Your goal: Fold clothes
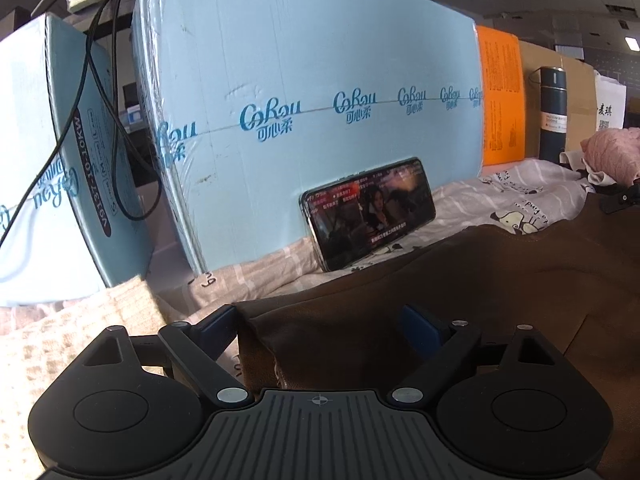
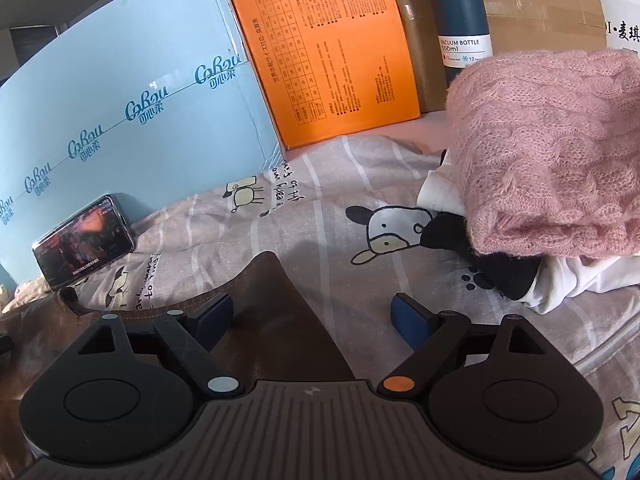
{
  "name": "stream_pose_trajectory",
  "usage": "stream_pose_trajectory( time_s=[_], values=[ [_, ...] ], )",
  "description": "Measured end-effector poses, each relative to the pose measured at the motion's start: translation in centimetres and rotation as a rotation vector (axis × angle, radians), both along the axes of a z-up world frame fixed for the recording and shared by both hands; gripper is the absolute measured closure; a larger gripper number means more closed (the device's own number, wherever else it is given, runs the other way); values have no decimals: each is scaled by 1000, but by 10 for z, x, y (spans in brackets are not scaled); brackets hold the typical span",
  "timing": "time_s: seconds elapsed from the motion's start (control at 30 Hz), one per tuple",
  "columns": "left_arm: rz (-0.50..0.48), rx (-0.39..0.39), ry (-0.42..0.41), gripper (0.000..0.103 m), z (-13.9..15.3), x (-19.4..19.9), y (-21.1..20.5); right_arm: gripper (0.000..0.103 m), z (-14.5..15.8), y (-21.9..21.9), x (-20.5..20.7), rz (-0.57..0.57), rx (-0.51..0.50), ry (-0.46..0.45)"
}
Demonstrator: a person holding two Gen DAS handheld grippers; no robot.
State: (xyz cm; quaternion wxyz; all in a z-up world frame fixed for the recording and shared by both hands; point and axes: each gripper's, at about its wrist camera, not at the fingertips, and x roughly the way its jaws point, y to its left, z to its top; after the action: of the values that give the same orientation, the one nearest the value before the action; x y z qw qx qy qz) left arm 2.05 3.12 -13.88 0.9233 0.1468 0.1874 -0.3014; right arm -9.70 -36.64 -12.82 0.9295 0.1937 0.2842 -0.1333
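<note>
A dark brown garment (image 1: 460, 280) lies spread on a bedsheet with cartoon cows (image 1: 520, 196). My left gripper (image 1: 320, 328) is open, its blue pads either side of the garment's left edge, which sits between them. In the right wrist view a corner of the brown garment (image 2: 272, 312) points up between the open fingers of my right gripper (image 2: 312, 316). A folded pink knit sweater (image 2: 552, 152) rests on a pile of black and white clothes (image 2: 516, 280) at the right.
A phone (image 1: 370, 212) playing video leans on a large light-blue box (image 1: 312, 100). An orange box (image 2: 328, 44), a cardboard box (image 2: 540, 0) and a dark vacuum bottle (image 2: 460, 16) stand behind. A cream knit cloth (image 1: 80, 340) lies left. Cables (image 1: 100, 80) hang at the left.
</note>
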Motion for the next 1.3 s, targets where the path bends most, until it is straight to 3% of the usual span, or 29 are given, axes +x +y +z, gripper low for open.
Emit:
stream_pose_trajectory(
  time_s=[0.13, 0.3, 0.47, 0.57, 0.6, 0.77, 0.87, 1.07, 1.3],
  values=[
    [-8, 40, -52, 71, 1, -10, -3, 18, -1, 1, 0, 1, -8, 1],
    [-73, 47, -110, 96, 5, -30, -5, 18, 0, 0, -1, 3, -13, -2],
    [-249, 68, -132, 96, 11, -68, -24, 18, 0, -1, -2, 6, -14, -8],
    [-318, 139, -140, 95, 9, -84, -37, 18, 1, -1, -2, 10, -14, -9],
    [-322, 154, -143, 89, 8, -86, -40, 18, 1, -1, -2, 13, -14, -11],
    [-163, 148, -119, 85, -1, -62, -37, 18, 2, 0, -3, 27, -11, -20],
    [-96, 139, -91, 75, -6, -51, -35, 18, 3, 2, -3, 48, -9, -32],
    [-99, 189, -91, 70, -12, -52, -40, 19, 5, 12, -4, 114, -51, -50],
    [-99, 189, -86, 70, -13, -52, -39, 20, 16, 30, -17, 279, -99, -165]
  ],
)
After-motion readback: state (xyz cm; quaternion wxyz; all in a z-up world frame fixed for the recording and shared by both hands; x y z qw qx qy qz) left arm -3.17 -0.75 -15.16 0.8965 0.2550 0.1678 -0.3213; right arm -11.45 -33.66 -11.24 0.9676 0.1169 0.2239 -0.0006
